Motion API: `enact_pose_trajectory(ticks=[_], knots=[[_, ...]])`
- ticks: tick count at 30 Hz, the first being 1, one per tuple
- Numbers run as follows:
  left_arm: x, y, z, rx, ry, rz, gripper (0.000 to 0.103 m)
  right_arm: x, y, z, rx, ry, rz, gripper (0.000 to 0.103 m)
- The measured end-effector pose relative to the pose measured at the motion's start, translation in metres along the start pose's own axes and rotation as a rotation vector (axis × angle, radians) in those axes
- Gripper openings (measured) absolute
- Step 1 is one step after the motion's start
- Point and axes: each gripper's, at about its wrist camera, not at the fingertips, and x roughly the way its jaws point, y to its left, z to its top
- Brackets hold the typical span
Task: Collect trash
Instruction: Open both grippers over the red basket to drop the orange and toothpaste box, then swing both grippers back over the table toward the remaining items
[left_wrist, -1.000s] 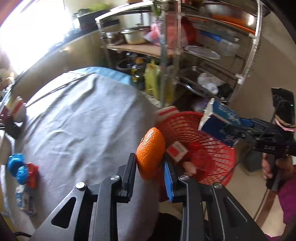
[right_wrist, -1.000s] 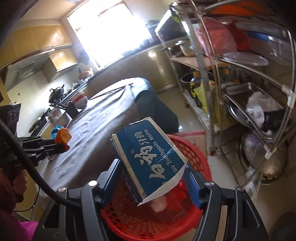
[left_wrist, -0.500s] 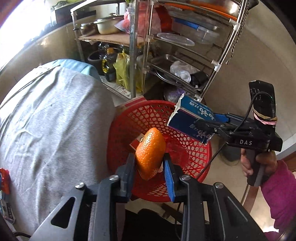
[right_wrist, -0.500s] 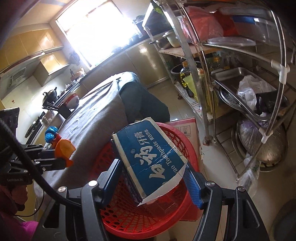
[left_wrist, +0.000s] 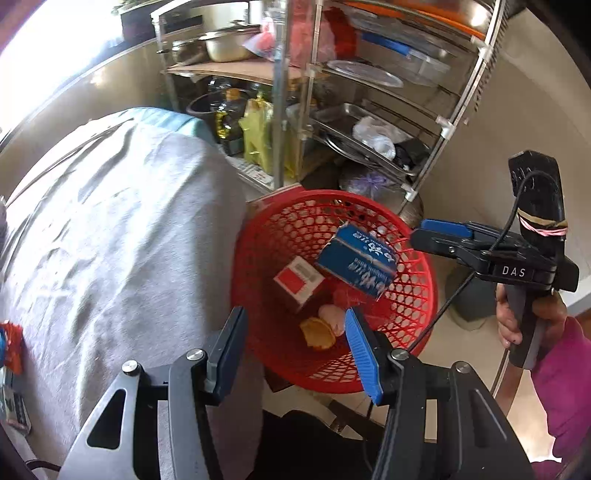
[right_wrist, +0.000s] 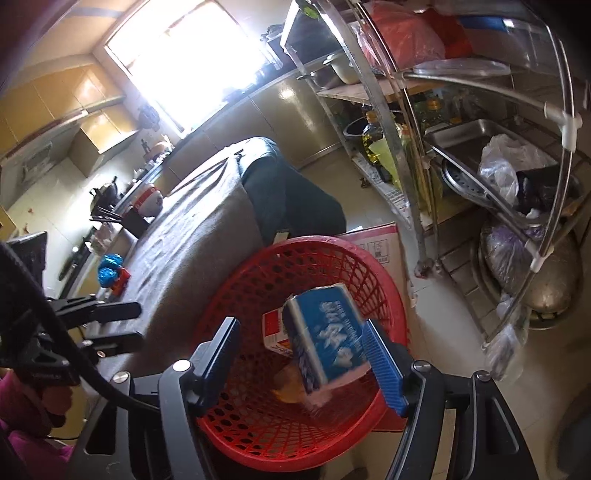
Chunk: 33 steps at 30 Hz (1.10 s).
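Observation:
A red mesh basket (left_wrist: 332, 195) (right_wrist: 314, 240) stands on the floor beside the grey-clothed table (left_wrist: 110, 221). My left gripper (left_wrist: 297, 349) (right_wrist: 136, 324) hangs over it, its jaws opening with nothing between them. The orange peel (left_wrist: 317, 332) (right_wrist: 288, 392) lies on the basket bottom, next to a red and white carton (left_wrist: 297, 278). My right gripper (right_wrist: 303, 360) (left_wrist: 424, 238) is open above the far rim. The blue toothpaste box (left_wrist: 356, 260) (right_wrist: 328, 339) is blurred and tilted, dropping free of its pads into the basket.
A steel rack (left_wrist: 369, 110) with pans, bottles and bags stands behind the basket. A pink cardboard box (right_wrist: 380, 240) sits on the floor against the basket. Blue and red wrappers (right_wrist: 110, 271) lie on the table's far side. A hand in a pink sleeve (left_wrist: 532, 317) holds the right gripper.
The left jaws have opened and the orange peel has fallen into the basket. The toothpaste box has left the right gripper and is falling in. The left gripper has sunk closer to the basket.

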Motion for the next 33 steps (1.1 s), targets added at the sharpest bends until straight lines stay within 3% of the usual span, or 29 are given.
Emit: enact_pose_trajectory(ticks=[7,16,25,33], knots=[[-0.018,0.029,-0.02,-0.058,-0.024,0.077,0.058,0.001,0.014,0.006,-0.024,-0.01,0.002,0.072],[-0.057,0.092,-0.07,-0.238,-0.067,0.191,0.059,0.019,0.064,0.018,-0.107,-0.002,0.064,0.072],[-0.101,0.16,-0.132,-0.463,-0.134,0.29,0.06,0.058,0.164,0.035,-0.268,0.032,0.188,0.072],[-0.137,0.22,-0.197,-0.646,-0.168,0.393,0.062,0.098,0.256,0.022,-0.416,0.098,0.281,0.072]])
